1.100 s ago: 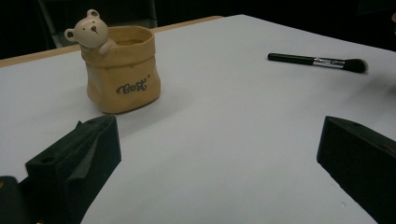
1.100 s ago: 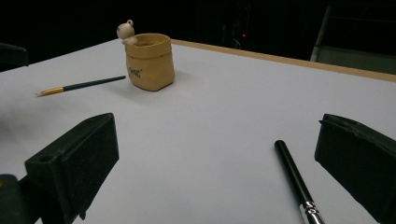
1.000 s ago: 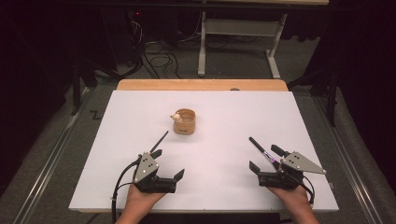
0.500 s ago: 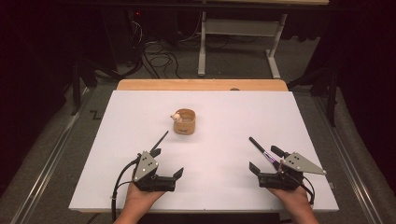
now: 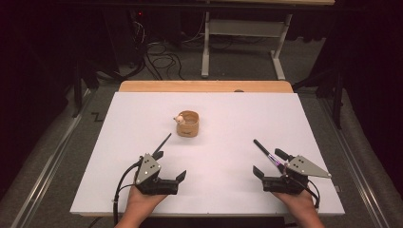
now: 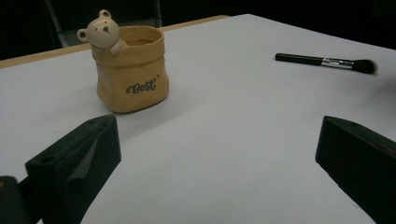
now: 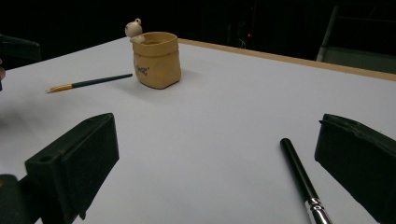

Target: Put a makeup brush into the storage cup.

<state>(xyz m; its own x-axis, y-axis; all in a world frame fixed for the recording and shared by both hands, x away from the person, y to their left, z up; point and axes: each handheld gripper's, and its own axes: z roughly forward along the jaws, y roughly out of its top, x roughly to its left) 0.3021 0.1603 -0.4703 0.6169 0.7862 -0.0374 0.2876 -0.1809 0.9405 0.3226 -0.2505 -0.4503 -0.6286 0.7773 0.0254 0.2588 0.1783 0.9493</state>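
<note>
Nothing is loaded yet: both grippers, left and right, rest with jaws apart; pot at twelve o'clock, two brushes untouched

Layout: pot mid-table, a brush each side, grippers at near edge.

Bear pot stands upright on the table, centre, twd far half. Thin brush lies on table near-left of pot, just ahead of left gripper. Makeup brush lies near-right of pot, well apart, w/ its head end just beside right gripper. Both grippers sit at near edge, left & right, well apart.
</note>
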